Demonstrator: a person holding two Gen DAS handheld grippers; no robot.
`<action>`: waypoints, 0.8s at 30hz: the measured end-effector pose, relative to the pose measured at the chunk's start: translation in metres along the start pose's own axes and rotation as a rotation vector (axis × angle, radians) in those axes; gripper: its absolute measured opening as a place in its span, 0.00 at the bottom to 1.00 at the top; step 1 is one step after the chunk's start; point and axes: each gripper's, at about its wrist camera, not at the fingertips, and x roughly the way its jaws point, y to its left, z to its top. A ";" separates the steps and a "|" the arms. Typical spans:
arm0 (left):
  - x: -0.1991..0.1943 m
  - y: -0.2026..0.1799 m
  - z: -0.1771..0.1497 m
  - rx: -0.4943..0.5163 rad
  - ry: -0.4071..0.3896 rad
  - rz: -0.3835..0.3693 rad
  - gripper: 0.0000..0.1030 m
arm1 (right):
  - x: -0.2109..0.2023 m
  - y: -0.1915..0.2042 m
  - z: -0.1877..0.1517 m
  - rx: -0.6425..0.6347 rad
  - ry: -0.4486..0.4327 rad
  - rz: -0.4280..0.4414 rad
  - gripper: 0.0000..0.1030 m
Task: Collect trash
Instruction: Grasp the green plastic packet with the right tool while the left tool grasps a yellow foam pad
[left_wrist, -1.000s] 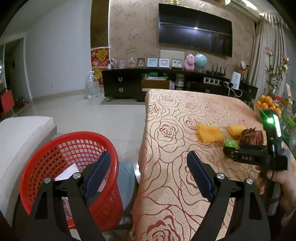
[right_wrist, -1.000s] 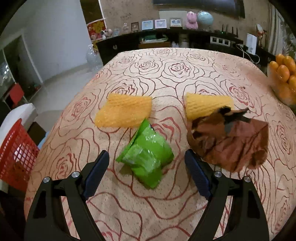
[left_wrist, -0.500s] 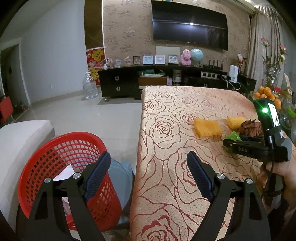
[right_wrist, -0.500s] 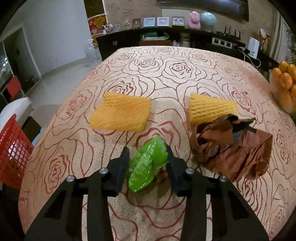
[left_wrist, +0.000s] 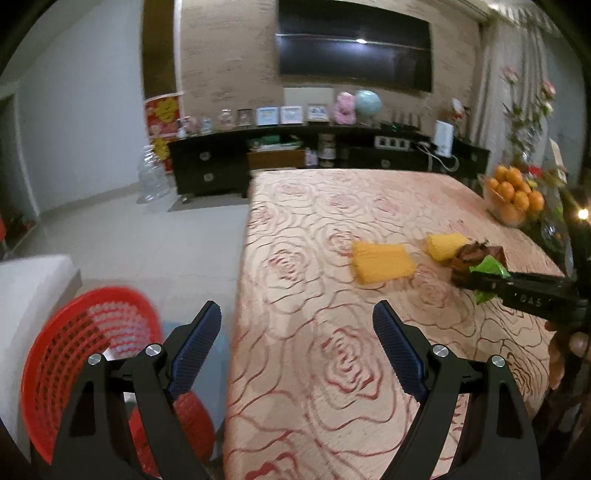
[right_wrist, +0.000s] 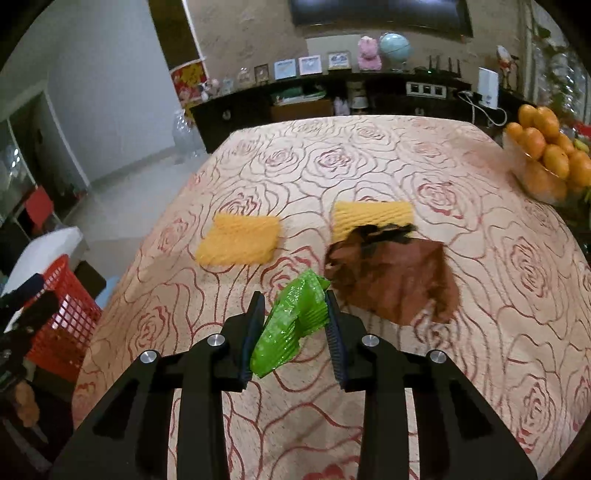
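Observation:
My right gripper (right_wrist: 293, 301) is shut on a crumpled green wrapper (right_wrist: 291, 325), which hangs just above the rose-patterned tablecloth (right_wrist: 369, 158). From the left wrist view that same gripper (left_wrist: 476, 280) shows at the right with the green wrapper (left_wrist: 489, 267) in its tips. Two yellow foam nets (right_wrist: 240, 240) (right_wrist: 371, 218) and a crumpled brown paper (right_wrist: 399, 280) lie on the cloth beyond it. My left gripper (left_wrist: 297, 317) stands open and holds nothing, over the table's left edge. A red mesh basket (left_wrist: 66, 362) stands on the floor below it, left of the table.
A bowl of oranges (right_wrist: 546, 162) sits at the table's right edge, with flowers behind it. A white seat (left_wrist: 26, 291) is left of the basket. Beyond the table stand a dark TV cabinet (left_wrist: 221, 166) and a water jug (left_wrist: 151, 177) on pale floor.
My right gripper closed on the green wrapper and lifted it off the cloth. The left gripper shifted right, so the basket sits farther left in its view.

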 end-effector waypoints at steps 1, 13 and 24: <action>0.003 -0.005 0.002 0.017 0.004 -0.008 0.79 | -0.001 -0.002 0.000 0.010 0.001 0.001 0.31; 0.091 -0.049 0.036 0.154 0.100 -0.131 0.79 | -0.012 -0.019 0.000 0.062 -0.006 0.010 0.31; 0.160 -0.050 0.049 0.097 0.179 -0.200 0.79 | -0.008 -0.016 -0.001 0.056 0.007 0.037 0.31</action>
